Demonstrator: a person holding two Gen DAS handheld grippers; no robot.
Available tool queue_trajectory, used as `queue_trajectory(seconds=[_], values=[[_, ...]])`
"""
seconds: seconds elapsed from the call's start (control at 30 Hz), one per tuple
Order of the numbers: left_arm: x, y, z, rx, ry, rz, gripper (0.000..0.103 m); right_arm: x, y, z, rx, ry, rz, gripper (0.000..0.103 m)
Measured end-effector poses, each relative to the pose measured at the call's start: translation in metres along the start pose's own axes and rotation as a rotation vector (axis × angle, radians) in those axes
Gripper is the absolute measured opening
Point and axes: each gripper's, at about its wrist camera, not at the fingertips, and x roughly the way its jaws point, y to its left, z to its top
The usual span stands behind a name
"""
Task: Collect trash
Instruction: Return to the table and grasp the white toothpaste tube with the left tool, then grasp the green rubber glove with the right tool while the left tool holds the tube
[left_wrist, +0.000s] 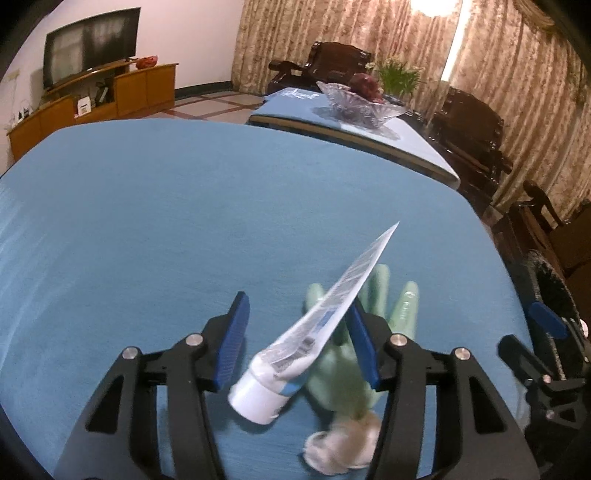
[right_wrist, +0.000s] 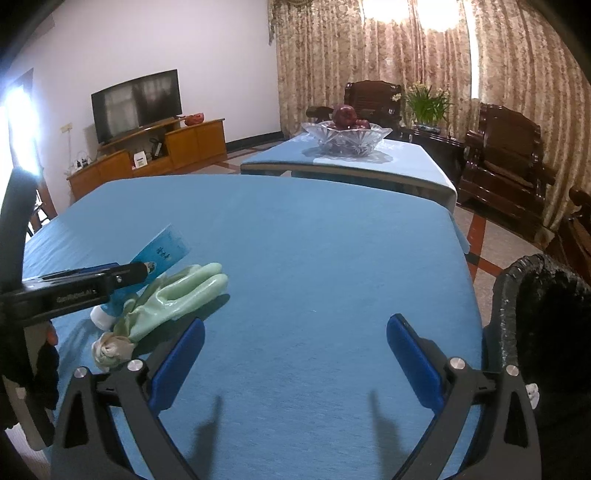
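In the lower middle of the left wrist view, our left gripper (left_wrist: 299, 339) stands partly open around a flattened toothpaste tube (left_wrist: 314, 332). The tube's white cap points toward the camera and its crimped tail rises toward the upper right. The right pad looks to touch the tube while a gap shows beside the left pad, so we judge it bracketed, not clamped, though blur makes this uncertain. No earlier view is needed to see that we straddle the tube crosswise, probably so the pads meet its flat faces. Under it lies a pale green rubber glove (left_wrist: 373, 306) with a crumpled cuff, on the blue tablecloth (left_wrist: 147, 229). Our right gripper (right_wrist: 295, 354) hangs wide open and empty in the lower frame, near the black bin (right_wrist: 539, 317) at right.
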Motion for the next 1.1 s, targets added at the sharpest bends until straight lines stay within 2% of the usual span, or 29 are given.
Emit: queue_trajectory(seconds=[0.03, 0.07, 0.13, 0.2, 0.33, 0.57, 0.77, 0.93, 1.03, 1.1], values=[[0.002, 0.004, -0.001, -0.009, 0.008, -0.004, 0.043, 0.0, 0.0, 0.0, -0.001, 0.001, 0.002, 0.097], [0.004, 0.007, -0.002, -0.016, 0.016, -0.01, 0.035, 0.001, 0.001, -0.001, -0.001, 0.002, 0.003, 0.097], [0.006, 0.012, -0.004, -0.023, 0.019, -0.017, 0.03, 0.001, 0.004, -0.001, -0.004, 0.005, 0.008, 0.097], [0.006, 0.013, -0.005, -0.017, 0.016, -0.03, 0.014, 0.002, 0.006, -0.001, -0.007, 0.008, 0.015, 0.097], [0.003, 0.014, -0.006, -0.013, 0.004, -0.037, 0.012, 0.004, 0.018, 0.002, -0.008, 0.011, 0.033, 0.095], [-0.018, 0.027, -0.009, -0.03, -0.024, 0.0, 0.011, 0.005, 0.044, 0.004, -0.026, 0.015, 0.078, 0.094], [-0.031, 0.049, -0.021, -0.056, 0.007, 0.037, 0.011, 0.008, 0.069, 0.001, -0.047, 0.023, 0.111, 0.093], [-0.029, 0.053, -0.025, -0.058, 0.023, 0.023, 0.011, 0.009, 0.075, 0.0, -0.053, 0.031, 0.101, 0.093], [-0.02, 0.05, -0.025, -0.068, 0.063, -0.024, 0.018, 0.008, 0.075, -0.001, -0.053, 0.036, 0.091, 0.093], [-0.014, 0.046, -0.028, -0.068, 0.072, -0.028, 0.02, 0.008, 0.074, -0.002, -0.056, 0.04, 0.084, 0.093]])
